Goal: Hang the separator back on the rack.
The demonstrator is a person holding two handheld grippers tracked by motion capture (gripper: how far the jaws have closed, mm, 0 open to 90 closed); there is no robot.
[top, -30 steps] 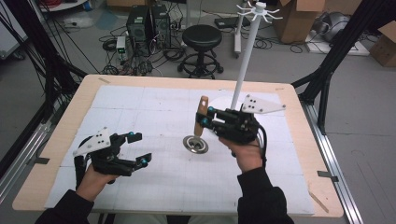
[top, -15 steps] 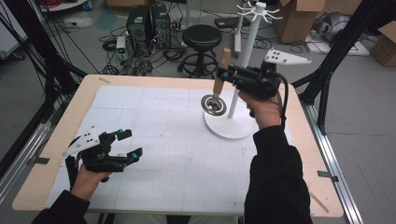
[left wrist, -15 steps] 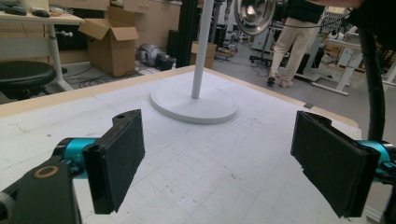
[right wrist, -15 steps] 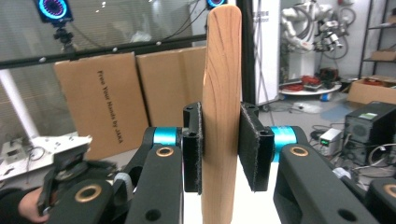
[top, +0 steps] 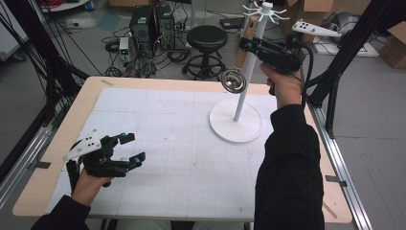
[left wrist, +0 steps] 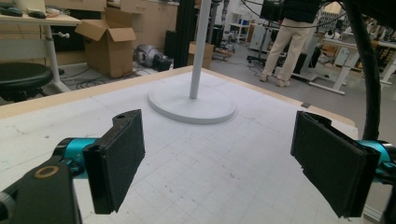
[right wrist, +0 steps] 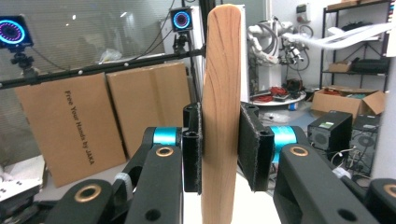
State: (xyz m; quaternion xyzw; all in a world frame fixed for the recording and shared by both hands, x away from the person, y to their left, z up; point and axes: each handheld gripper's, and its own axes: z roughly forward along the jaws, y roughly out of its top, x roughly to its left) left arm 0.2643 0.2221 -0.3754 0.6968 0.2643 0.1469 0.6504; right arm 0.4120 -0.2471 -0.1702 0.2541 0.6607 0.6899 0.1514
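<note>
My right gripper point(top: 247, 44) is raised high beside the white stand's pole point(top: 245, 76), shut on the wooden handle point(top: 243, 53) of a utensil. The utensil's round metal head point(top: 233, 80) hangs below, just left of the pole. In the right gripper view the handle point(right wrist: 223, 116) stands upright, clamped between both pads. The stand has a round base point(top: 235, 120) on the table and a ring of hooks point(top: 265, 9) at its top, above the gripper. My left gripper point(top: 128, 149) rests low at the table's front left, open with nothing in it point(left wrist: 219, 158); the stand's base point(left wrist: 191, 102) lies ahead of it.
A white gridded mat point(top: 167, 139) covers the wooden table. Behind the far edge are a black stool point(top: 207, 36), computer towers point(top: 148, 21) and floor cables. Black frame posts point(top: 344, 62) stand at the right. A person point(left wrist: 299, 32) stands far off.
My right gripper has carried the utensil up and to the far right, from over the table's middle to beside the stand's upper pole. My left gripper has barely shifted.
</note>
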